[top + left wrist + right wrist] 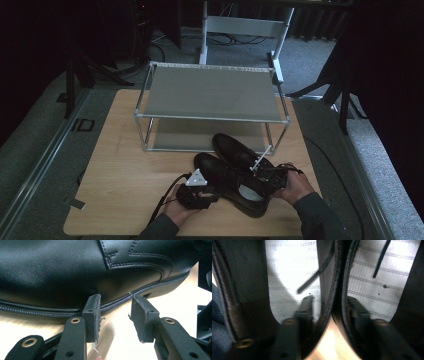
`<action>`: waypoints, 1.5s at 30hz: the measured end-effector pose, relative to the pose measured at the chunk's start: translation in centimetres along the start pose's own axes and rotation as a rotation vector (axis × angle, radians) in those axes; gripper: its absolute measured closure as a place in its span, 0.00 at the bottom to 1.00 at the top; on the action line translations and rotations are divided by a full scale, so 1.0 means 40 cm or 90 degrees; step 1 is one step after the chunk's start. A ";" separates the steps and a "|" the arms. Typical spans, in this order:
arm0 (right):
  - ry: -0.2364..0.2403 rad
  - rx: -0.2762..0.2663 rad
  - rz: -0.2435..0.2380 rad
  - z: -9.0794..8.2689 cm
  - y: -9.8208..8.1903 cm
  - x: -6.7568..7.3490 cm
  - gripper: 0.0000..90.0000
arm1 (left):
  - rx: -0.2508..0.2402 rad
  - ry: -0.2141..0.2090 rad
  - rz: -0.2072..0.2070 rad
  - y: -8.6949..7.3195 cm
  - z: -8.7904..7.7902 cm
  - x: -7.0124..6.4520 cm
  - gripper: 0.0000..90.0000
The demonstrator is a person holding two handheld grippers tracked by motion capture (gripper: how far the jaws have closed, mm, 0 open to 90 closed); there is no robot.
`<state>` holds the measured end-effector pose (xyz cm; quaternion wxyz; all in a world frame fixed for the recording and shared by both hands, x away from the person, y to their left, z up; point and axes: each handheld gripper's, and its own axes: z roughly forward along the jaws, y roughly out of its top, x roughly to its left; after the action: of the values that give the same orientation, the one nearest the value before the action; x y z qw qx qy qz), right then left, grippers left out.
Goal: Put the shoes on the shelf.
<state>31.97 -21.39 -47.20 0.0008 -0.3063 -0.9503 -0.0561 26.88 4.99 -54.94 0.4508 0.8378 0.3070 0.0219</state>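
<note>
Two black leather shoes (pixel 235 172) lie side by side on the wooden table (pixel 125 170), toward its near right corner, their toes pointing at the far edge and their heels toward the person. Just beyond them, along the far half of the table, stands a two-tier metal shoe rack (pixel 210 92) with grey shelves; the toe of the right-hand shoe lies at the foot of its front right post.

The left gripper (pixel 115 315), held in the left hand (pixel 177 210) near the table's near edge, sits low against the outer side of the left shoe (pixel 62 272). Its jaws are parted with a clear gap between them, their tips just at the stitched welt above the sole, and they hold nothing.

The right gripper (pixel 328 307), held in the right hand (pixel 295 187), reaches into the shoes from the heel end. One jaw sits inside the left shoe's opening and the other inside the right shoe's opening, over the pale insoles (pixel 292 272), with the two adjoining inner collar walls (pixel 337 280) running between them. The jaws stand close about that pair of walls, though I cannot tell whether they actually press on them. Loose lace ends (pixel 317 277) lie across the insoles.
</note>
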 end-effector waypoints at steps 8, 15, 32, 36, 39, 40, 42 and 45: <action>0.022 -0.037 0.031 0.000 -0.017 -0.012 0.86 | -0.011 0.003 -0.006 0.003 -0.003 0.000 0.65; 0.042 -0.057 0.039 0.000 -0.024 -0.024 0.86 | -0.014 0.004 -0.006 0.004 -0.003 -0.002 0.65; 0.031 -0.122 0.053 -0.001 -0.050 -0.020 0.90 | -0.031 -0.002 -0.007 0.007 -0.027 -0.013 0.65; 0.039 -0.135 0.053 -0.001 -0.054 -0.025 0.90 | -0.039 0.001 -0.006 0.011 -0.036 -0.014 0.65; 0.039 -0.139 0.053 0.001 -0.055 -0.028 0.90 | -0.042 0.003 -0.009 0.012 -0.041 -0.013 0.65; 0.039 -0.143 0.056 0.000 -0.055 -0.028 0.90 | -0.044 0.002 -0.008 0.013 -0.043 -0.013 0.65; 0.041 -0.148 0.056 -0.004 -0.057 -0.026 0.90 | -0.047 0.002 -0.008 0.014 -0.047 -0.014 0.65; 0.041 -0.153 0.059 -0.007 -0.057 -0.025 0.90 | -0.052 0.003 -0.006 0.017 -0.053 -0.016 0.65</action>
<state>31.46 -23.84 -47.20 -0.0030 -0.3456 -0.9211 -0.1789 26.03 5.95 -52.99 0.4840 0.8172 0.3109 0.0342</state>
